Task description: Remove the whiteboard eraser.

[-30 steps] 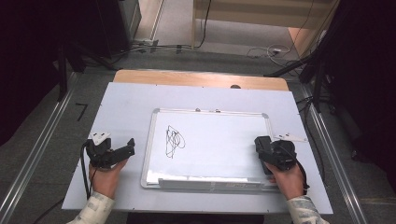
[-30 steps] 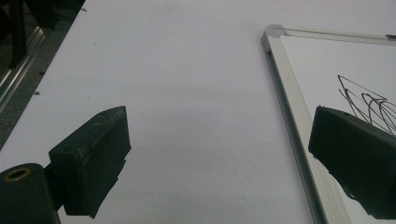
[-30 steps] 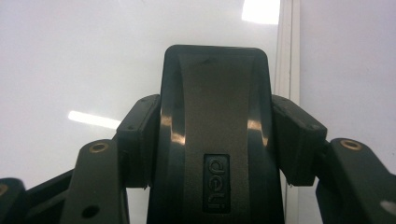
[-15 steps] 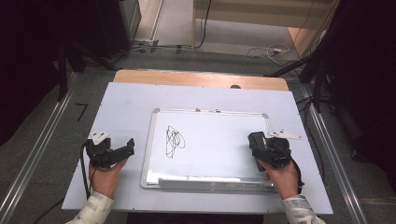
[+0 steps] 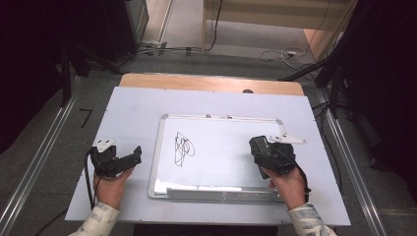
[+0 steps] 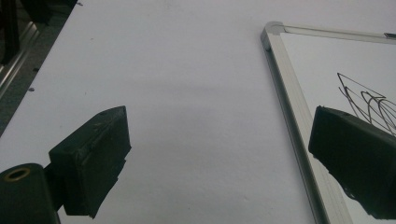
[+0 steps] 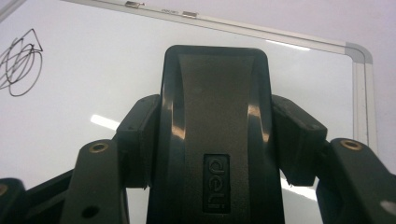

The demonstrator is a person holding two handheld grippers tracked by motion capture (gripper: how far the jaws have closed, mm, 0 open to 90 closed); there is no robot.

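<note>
A whiteboard (image 5: 219,118) with a silver frame lies flat on the white table. A black scribble (image 5: 183,147) marks its left part. My right gripper (image 5: 260,147) hovers over the board's right part, shut on a black eraser (image 5: 257,145). In the right gripper view the eraser (image 7: 215,116) sits clamped between both jaws, pointing at the board's far rim (image 7: 280,33), with the scribble (image 7: 21,63) far left. My left gripper (image 5: 134,155) rests open on the table just left of the board. In the left gripper view its jaws (image 6: 219,121) stand wide apart, the right one over the frame (image 6: 289,107).
The white table top (image 5: 137,108) has a wooden strip (image 5: 206,82) along its far edge. Metal rails (image 5: 344,147) run along both sides. Cables (image 5: 275,51) lie on the floor beyond. A pen tray (image 5: 216,192) runs along the board's near edge.
My right gripper has moved left with the eraser, from the board's right edge to above its surface. The left gripper has stayed in place.
</note>
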